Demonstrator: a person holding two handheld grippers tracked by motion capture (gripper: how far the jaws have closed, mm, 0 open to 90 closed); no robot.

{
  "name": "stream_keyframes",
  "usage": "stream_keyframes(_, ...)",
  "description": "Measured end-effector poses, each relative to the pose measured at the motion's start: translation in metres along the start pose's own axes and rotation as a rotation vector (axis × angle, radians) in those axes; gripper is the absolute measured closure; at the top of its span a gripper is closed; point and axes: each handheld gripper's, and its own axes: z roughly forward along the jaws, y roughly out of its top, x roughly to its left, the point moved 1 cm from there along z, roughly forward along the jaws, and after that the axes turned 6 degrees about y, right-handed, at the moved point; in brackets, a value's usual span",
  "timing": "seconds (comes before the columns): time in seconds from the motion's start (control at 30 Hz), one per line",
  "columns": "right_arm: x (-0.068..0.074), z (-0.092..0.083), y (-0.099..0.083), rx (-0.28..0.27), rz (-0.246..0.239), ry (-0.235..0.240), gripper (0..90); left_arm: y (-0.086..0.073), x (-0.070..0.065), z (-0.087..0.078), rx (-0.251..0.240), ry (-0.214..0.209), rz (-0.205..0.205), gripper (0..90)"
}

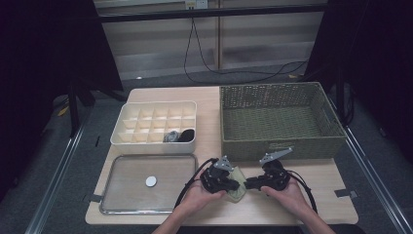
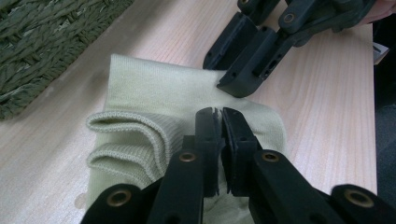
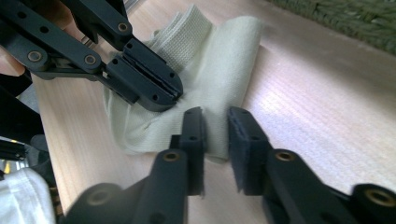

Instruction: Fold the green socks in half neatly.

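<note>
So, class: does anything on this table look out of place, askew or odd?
Only mildly. The pale sock lies rumpled and half-folded on the table, pinched by the left gripper. A small white disc sits alone in the tray. Nothing looks spilled or damaged.

Sock: pale green knitted cloth, soft and matt, with a ribbed cuff. Worktop: light wood, smooth with visible grain; basket: coarse woven green fibre. Tray: metal rim, dull sheen; divided box: smooth cream plastic.
</note>
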Motion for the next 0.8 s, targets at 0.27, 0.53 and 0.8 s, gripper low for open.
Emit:
stream_keyframes(0.27,0.004,-0.003,0.003,-0.022,0.004,-0.009,84.9,-0.001,0.002,-0.001,0.012,-0.001,0.011,86.4)
stream_keyframes(0.53,0.012,-0.010,0.007,-0.082,-0.010,0.028,85.8,-0.001,0.002,0.001,-0.015,-0.011,0.003,86.8)
stream_keyframes(0.8,0.014,-0.011,0.008,-0.101,-0.004,0.050,86.0,-0.001,-0.003,-0.001,-0.005,0.019,0.006,86.4)
